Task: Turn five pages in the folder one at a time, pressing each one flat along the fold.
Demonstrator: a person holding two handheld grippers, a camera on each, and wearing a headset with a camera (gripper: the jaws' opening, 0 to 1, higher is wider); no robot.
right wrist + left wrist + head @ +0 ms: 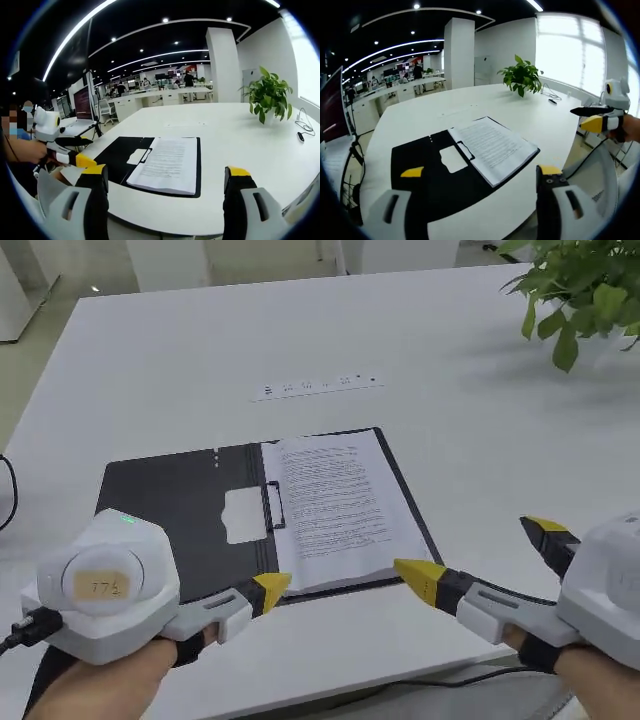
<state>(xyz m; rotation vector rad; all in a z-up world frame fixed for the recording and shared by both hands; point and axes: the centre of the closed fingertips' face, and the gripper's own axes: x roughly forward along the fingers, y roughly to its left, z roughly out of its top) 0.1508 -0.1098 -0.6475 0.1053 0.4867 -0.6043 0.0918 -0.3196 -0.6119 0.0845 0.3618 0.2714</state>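
Open folder near the bench's front edge, both grippers released and holding nothing.

The black folder (pixel 170 500) lies open and flat on the white bench (pixel 450 370), close to the near edge. A stack of printed pages (pixel 335 505) rests on its right half, with a clip (pixel 272 505) at the fold. The left half shows bare black cover. The left gripper (pixel 481 171) has its jaws spread wide; in the head view one yellow tip sits over the folder's near edge, by the stack's near left corner, though contact cannot be judged. The right gripper (pixel 483 552), jaws also well apart, hovers just off the folder's near right corner. A potted plant (pixel 580 290) stands at the far right corner, and a socket panel (pixel 315 387) is set into the bench beyond the folder.
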